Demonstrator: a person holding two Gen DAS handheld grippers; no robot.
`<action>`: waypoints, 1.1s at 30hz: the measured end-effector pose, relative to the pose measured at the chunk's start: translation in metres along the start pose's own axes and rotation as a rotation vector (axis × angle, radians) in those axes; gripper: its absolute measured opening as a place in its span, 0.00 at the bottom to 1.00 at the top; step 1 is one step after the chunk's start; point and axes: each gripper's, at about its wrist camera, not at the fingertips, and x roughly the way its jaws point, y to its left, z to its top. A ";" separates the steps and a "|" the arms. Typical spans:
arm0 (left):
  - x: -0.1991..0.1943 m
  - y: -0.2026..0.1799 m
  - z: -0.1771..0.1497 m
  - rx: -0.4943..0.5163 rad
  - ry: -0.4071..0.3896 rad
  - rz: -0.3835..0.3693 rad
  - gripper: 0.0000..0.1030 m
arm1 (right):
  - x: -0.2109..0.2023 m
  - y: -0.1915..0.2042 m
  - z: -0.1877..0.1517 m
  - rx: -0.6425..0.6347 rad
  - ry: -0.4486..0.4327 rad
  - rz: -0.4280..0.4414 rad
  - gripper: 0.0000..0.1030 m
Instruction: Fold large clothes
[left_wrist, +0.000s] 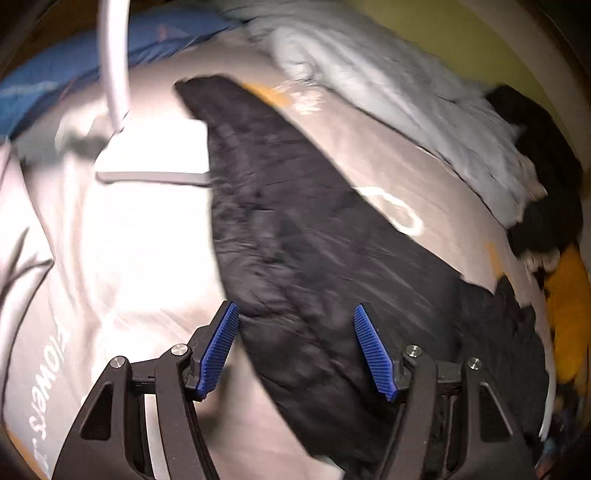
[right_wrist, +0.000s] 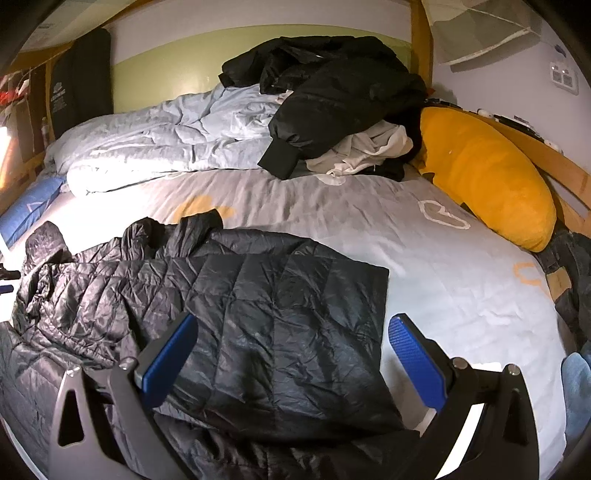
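Only the right wrist view shows the whole quilted black jacket (right_wrist: 229, 295) on the bed (right_wrist: 443, 266); the left view is blurred. Both the left tongs (left_wrist: 295, 350) and the right tongs (right_wrist: 291, 358) are spread, angled down over it, pinching nothing.

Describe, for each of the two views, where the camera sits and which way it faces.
Left wrist: on the left gripper, angled down at the black quilted puffer jacket on the grey printed bedsheet; its blue-padded fingers stand open.
Right wrist: on the right gripper, facing across the bed to the orange pillow; jaws open over the jacket.
Shared: jacket, bedsheet, pillow.
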 end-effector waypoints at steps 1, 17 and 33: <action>0.002 0.006 0.002 -0.015 -0.002 -0.012 0.62 | 0.000 0.001 0.000 -0.006 0.000 0.001 1.00; -0.032 -0.015 0.008 0.031 -0.144 -0.068 0.01 | 0.004 0.001 -0.001 0.002 0.019 0.009 1.00; -0.104 -0.181 -0.117 0.511 -0.210 -0.319 0.01 | 0.002 0.004 -0.003 -0.004 0.022 0.003 1.00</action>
